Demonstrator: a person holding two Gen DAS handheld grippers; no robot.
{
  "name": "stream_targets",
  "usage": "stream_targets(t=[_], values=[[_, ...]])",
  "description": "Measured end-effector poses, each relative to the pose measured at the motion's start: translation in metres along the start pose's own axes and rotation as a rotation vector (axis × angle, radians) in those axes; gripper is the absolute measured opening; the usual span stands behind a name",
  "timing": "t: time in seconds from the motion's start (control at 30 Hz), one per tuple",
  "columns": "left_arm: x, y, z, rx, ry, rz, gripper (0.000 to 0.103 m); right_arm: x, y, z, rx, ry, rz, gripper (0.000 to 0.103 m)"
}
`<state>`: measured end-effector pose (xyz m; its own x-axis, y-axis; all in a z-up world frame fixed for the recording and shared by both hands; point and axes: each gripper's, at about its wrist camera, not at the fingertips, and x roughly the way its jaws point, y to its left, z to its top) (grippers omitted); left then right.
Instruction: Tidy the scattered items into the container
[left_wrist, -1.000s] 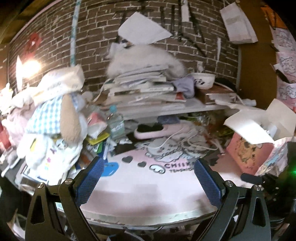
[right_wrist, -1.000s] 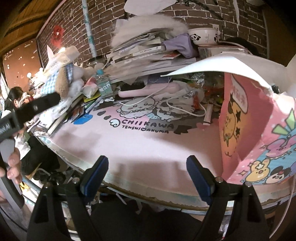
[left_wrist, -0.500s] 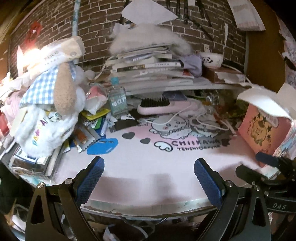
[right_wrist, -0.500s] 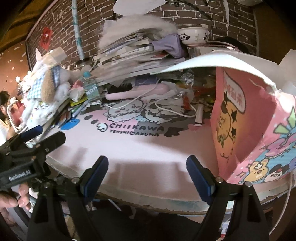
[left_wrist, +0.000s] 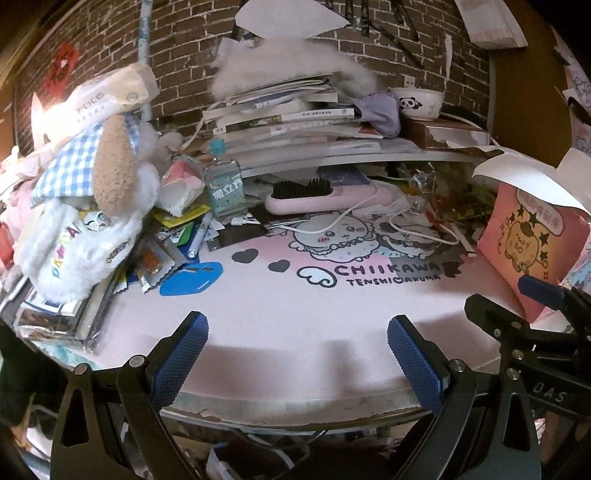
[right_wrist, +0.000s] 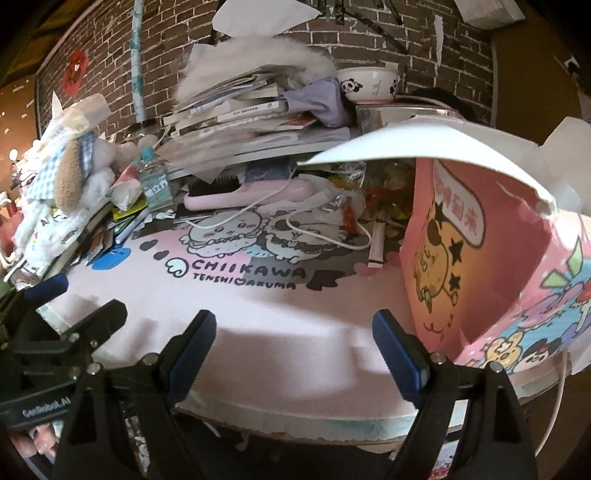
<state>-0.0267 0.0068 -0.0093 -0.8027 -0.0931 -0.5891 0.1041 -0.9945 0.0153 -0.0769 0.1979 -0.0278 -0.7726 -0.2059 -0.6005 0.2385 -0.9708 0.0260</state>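
On pink mat (left_wrist: 295, 314) | pink cartoon box (right_wrist: 480, 258), flap apparently torn | both claws spread wide, empty

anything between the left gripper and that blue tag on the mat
Nothing visible. The left gripper is open at the mat's near edge, and only bare pink mat lies between it and the blue tag.

Pink printed desk mat (left_wrist: 295, 306) covers the near table. Plush dog in checked bandana (left_wrist: 92, 192) sits at ten o'clock on stacked packets. Clear plastic bottle (left_wrist: 224, 184) stands at eleven, pink hairbrush (left_wrist: 325, 197) at twelve beside it. Stacked books (left_wrist: 291, 122) lie behind. Pink cartoon paper box (left_wrist: 532, 236) stands at two o'clock.
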Motion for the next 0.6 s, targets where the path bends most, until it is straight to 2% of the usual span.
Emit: stream_targets(t=[0.6], values=[[0.0003,-0.0007,-0.0001,-0.006,-0.010,0.002,0.097,0.0027,-0.0055,-0.0009,0.021,-0.015,-0.032,0.085]])
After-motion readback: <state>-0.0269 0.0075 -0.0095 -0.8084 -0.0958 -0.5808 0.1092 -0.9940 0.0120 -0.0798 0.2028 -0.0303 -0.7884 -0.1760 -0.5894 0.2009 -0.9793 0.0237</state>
